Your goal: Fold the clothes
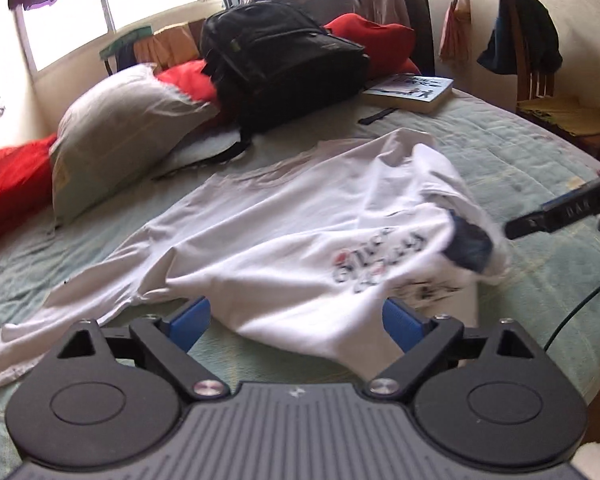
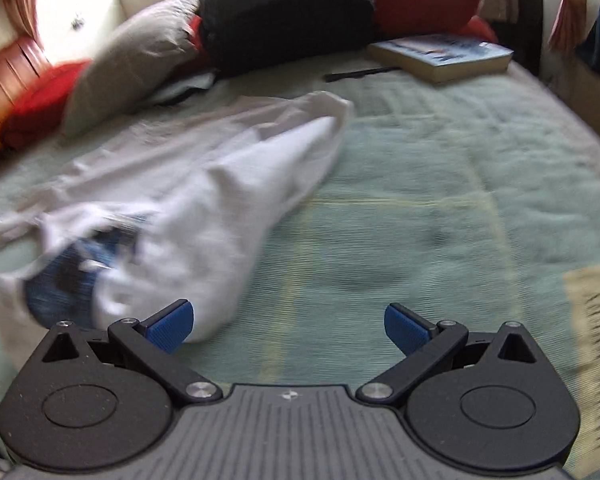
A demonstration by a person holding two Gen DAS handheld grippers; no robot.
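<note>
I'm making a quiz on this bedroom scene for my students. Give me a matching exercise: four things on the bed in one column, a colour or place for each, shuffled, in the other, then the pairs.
Things:
1. T-shirt
2. backpack
3. book
4. pillow

Descriptions:
A. black, at the head of the bed
B. pale grey, leaning left of the backpack
C. white with a print, crumpled mid-bed
D. lying flat to the right of the backpack

Pairs: 1-C, 2-A, 3-D, 4-B

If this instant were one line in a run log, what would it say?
task: fold clothes | shirt: white, crumpled on bed, unfolded | left gripper: open, over shirt hem | right gripper: open, beside shirt
</note>
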